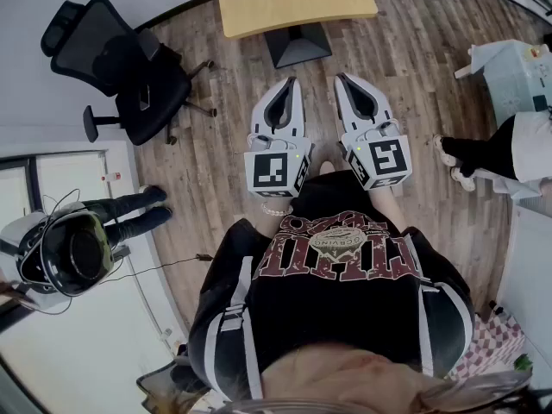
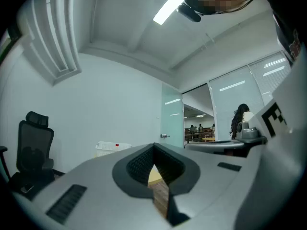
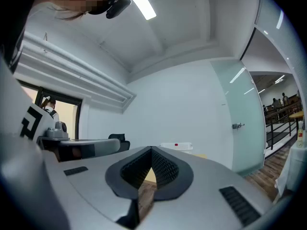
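My left gripper (image 1: 291, 82) and right gripper (image 1: 341, 78) are held side by side at chest height and point forward over the wooden floor (image 1: 405, 67). Both are shut, tips together, with nothing between the ribbed pads. In the left gripper view the left gripper (image 2: 153, 145) shows only floor and a bit of the yellow table (image 2: 154, 177) through the hollow behind its tips. The right gripper (image 3: 151, 149) looks the same in its own view. A light wooden table (image 1: 293, 5) stands just ahead of both tips.
A black office chair (image 1: 121, 67) stands to the left. Another person's legs (image 1: 470, 155) are on the right beside a pale cabinet (image 1: 517, 76). A second person's legs (image 1: 129, 210) and a black headset (image 1: 73, 250) are at the left. A white basket (image 2: 112, 147) sits by the far wall.
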`<action>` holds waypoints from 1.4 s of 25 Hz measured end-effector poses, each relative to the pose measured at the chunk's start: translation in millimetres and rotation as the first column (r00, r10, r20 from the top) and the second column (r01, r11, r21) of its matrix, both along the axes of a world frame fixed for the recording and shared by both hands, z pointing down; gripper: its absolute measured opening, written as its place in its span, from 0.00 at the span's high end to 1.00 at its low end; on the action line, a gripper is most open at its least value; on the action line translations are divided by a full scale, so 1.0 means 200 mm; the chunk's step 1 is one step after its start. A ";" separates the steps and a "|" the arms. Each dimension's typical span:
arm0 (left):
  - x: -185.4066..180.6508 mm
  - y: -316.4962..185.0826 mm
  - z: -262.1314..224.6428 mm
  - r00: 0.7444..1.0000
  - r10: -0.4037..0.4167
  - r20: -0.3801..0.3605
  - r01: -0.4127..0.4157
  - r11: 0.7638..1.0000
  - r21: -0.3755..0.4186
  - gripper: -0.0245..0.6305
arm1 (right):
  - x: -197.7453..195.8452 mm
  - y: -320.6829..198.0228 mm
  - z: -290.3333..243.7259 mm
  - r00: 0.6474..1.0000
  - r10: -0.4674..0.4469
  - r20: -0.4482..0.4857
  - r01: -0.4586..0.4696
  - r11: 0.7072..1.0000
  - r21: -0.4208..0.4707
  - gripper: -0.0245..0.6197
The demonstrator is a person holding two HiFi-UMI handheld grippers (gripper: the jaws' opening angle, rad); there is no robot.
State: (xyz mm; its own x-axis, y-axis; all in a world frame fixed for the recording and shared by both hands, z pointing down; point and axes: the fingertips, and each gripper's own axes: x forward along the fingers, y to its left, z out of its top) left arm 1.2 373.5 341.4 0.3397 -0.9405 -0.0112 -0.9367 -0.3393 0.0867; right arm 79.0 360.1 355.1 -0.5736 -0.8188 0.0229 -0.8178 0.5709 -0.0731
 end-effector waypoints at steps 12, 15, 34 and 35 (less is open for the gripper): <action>0.09 0.01 0.01 1.000 -0.013 0.018 0.013 1.000 0.001 0.89 | 0.07 0.01 0.00 0.999 -0.036 0.001 0.036 0.999 0.009 0.94; 0.10 0.01 0.01 1.000 -0.025 0.018 0.025 1.000 -0.003 0.89 | 0.08 0.01 0.00 0.999 -0.048 -0.003 0.048 0.999 0.004 0.94; 0.02 -0.19 0.05 1.000 -0.026 0.007 0.026 1.000 -0.006 0.89 | -0.03 -0.19 0.01 0.996 -0.090 -0.008 0.090 0.996 0.003 0.94; 0.01 -0.22 0.06 1.000 -0.020 0.006 0.020 1.000 -0.008 0.89 | -0.04 -0.22 0.01 0.996 -0.089 -0.008 0.089 0.996 0.001 0.94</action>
State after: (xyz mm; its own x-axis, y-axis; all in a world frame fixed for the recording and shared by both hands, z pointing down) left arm 3.7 329.1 352.7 0.3205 -0.9472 -0.0013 -0.9439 -0.3195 0.0838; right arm 71.2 316.7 357.9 -0.6443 -0.7643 0.0266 -0.7641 0.6418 -0.0656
